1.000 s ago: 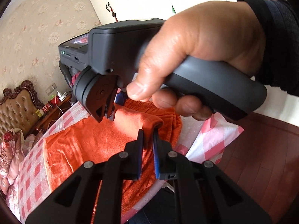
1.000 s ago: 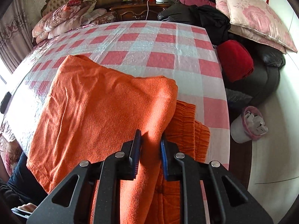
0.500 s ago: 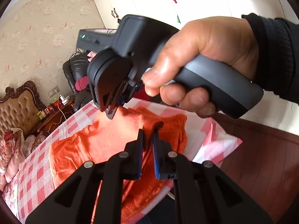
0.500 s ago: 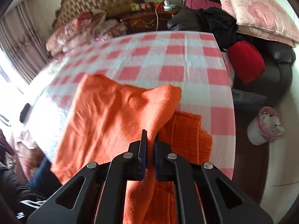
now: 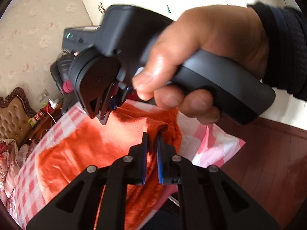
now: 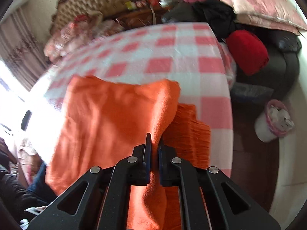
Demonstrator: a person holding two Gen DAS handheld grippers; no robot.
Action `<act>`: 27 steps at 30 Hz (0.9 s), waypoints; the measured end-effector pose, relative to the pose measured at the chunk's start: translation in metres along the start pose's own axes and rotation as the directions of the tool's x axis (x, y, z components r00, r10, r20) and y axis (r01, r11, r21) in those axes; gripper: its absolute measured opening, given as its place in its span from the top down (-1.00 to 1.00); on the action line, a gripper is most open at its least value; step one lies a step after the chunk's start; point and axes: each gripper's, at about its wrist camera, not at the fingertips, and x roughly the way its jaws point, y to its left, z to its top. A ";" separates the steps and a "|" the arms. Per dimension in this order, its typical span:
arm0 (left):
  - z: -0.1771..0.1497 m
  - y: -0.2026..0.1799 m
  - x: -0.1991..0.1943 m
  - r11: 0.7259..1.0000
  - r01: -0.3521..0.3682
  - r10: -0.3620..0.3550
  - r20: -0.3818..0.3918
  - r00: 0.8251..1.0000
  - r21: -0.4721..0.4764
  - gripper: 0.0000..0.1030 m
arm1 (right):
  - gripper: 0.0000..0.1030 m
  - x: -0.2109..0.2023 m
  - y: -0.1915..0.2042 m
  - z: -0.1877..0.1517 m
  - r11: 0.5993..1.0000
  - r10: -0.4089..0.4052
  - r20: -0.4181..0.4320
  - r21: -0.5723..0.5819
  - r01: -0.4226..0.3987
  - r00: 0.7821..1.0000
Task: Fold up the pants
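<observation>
Orange pants (image 6: 107, 118) on checked bed (image 6: 172, 53), pinched by both grippers

A bed (image 6: 172, 65) with a pink-and-white checked cover and a tufted headboard (image 6: 96, 2). Beside it, a dark sofa (image 6: 284, 61) carrying a floral pillow (image 6: 259, 5) and red bundle (image 6: 247, 51); a lined bin (image 6: 274, 120) stands on the wooden floor (image 5: 268, 163).

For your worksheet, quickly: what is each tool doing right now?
Left tool: closed on the orange pants.
Right tool: closed on the orange pants.
</observation>
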 end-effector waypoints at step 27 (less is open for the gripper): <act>-0.180 0.216 -0.044 0.225 0.166 -0.534 0.021 0.845 -0.960 0.04 | 0.55 -0.021 -0.054 -0.066 0.976 -0.125 0.015 0.184 0.120 0.992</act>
